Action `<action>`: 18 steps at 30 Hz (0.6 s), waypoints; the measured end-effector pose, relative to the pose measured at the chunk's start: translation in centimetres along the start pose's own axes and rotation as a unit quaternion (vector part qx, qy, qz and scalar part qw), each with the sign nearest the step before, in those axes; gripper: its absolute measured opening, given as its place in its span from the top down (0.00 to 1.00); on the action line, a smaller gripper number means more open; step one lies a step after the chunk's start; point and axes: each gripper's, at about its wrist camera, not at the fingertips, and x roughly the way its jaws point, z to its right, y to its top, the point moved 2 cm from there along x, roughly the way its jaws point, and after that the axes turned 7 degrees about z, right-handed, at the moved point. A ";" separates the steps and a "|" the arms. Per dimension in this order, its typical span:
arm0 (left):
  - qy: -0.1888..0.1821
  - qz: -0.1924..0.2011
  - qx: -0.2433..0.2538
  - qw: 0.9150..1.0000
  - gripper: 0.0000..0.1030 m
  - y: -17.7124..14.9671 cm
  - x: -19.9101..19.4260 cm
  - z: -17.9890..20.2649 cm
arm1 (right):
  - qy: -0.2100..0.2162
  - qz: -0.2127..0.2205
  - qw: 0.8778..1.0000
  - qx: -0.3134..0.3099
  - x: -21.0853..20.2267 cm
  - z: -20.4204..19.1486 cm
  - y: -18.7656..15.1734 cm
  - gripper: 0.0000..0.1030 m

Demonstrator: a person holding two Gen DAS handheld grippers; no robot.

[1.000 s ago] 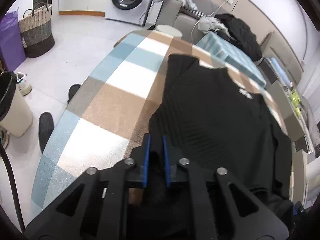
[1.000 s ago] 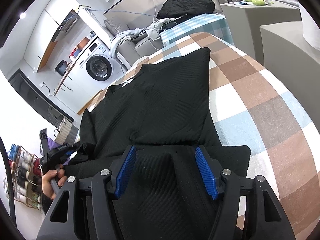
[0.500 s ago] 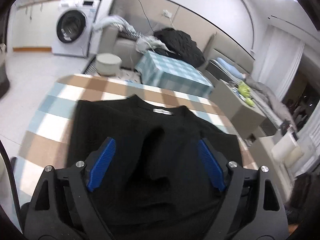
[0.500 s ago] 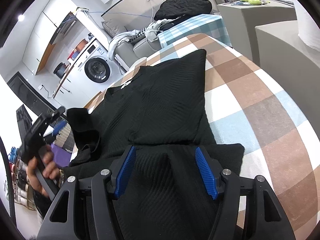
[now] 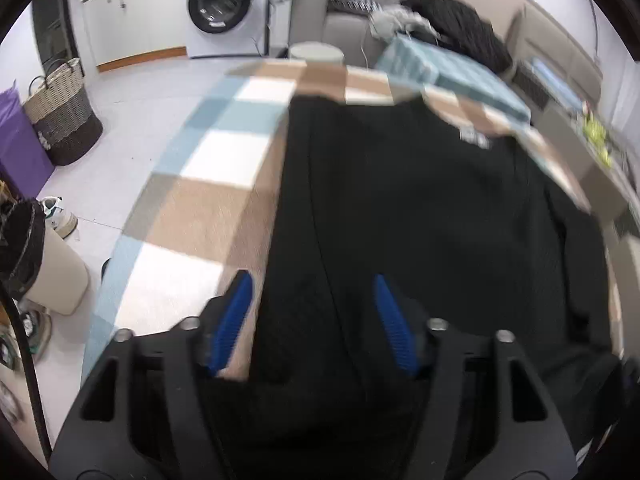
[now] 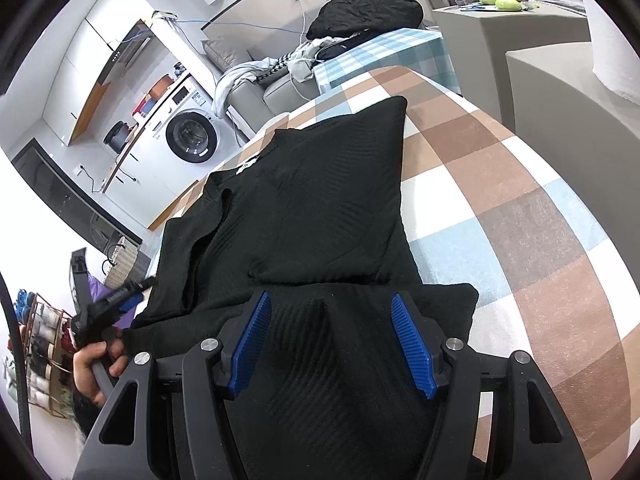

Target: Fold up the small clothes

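Observation:
A black knit sweater [image 5: 420,208] lies on the checked table cover [image 5: 200,208], collar and white label toward the far end. Both side parts are folded in over the body. My left gripper [image 5: 316,312] is open and empty above the sweater's near left edge; the view is blurred. In the right wrist view the sweater [image 6: 304,208] lies flat, and my right gripper [image 6: 332,336] is open above its near hem fold. The left gripper [image 6: 116,300] also shows there at the table's left edge, held in a hand.
A washing machine [image 5: 224,4], a woven basket [image 5: 60,108] and a bin [image 5: 44,264] stand on the floor to the left. A sofa with piled clothes [image 6: 360,12] and a second checked table [image 6: 384,52] lie beyond. Grey boxes [image 6: 568,100] stand at the right.
My left gripper carried the left sleeve over the sweater body, opened and let it go, then drew back to the near left edge. The right gripper has stayed open in place.

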 end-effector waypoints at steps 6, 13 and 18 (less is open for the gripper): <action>0.017 0.015 0.061 0.998 0.91 -1.2 -0.1 1.1 | -0.003 -0.004 1.000 -0.008 0.3 -0.3 0.1 0.36; -0.002 0.055 -0.003 0.998 0.92 -0.6 -2.8 -2.5 | -0.004 -0.005 1.000 -0.014 0.4 -0.5 0.2 0.36; -0.001 0.038 -0.036 0.999 0.89 -0.5 -2.1 -4.5 | -0.008 -0.007 1.000 -0.021 0.6 -0.6 0.6 0.36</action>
